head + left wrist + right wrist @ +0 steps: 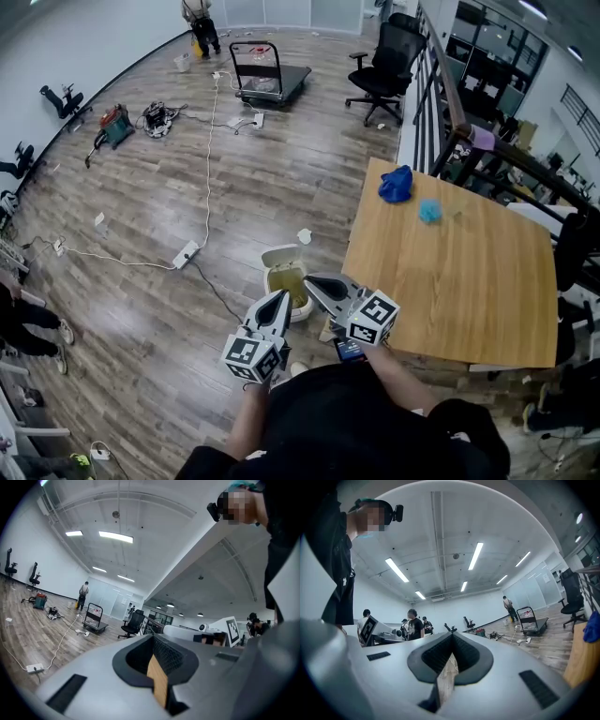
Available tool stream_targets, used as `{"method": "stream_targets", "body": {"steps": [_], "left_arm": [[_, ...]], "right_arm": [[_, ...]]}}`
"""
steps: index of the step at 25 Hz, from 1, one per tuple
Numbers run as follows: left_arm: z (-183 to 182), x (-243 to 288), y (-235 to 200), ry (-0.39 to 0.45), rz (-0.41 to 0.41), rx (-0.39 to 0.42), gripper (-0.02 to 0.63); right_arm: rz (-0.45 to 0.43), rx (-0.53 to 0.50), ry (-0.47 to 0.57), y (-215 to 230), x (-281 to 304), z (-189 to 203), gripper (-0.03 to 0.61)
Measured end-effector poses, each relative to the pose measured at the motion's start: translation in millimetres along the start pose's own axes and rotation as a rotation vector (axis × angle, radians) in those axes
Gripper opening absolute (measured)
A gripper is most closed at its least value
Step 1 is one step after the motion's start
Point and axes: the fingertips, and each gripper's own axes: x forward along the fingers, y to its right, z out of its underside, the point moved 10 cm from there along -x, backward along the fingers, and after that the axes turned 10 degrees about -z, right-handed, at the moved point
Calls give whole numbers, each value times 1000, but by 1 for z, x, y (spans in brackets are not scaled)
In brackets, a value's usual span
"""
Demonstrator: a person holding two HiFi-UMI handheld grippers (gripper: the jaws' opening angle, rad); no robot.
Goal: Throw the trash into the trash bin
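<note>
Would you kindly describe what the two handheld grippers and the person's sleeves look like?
Both the left gripper and right gripper are smooth grey, beak-shaped shells with black ribbed pads, each carrying a white cube printed with black square markers. No cables show on them. The person wears a black top.

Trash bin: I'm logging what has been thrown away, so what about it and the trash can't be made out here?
Trash bin contents: head view, too small; left gripper and right gripper overlap it.
Blue trash on the table: head view, too small to identify; right gripper view, cut off by the edge.
Trash bin: in neither gripper view.
</note>
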Motion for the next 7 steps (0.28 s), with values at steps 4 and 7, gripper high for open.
{"method": "stream_targets", "body": {"steps": [4,7], "left_arm": [[3,-1,-1,-6,2,-1,8],[3,-3,-1,-5,3,-6,8]], "right_arm": [[4,4,3,-1,0,3,-2],[7,2,7,-3,2,4,-2]]}}
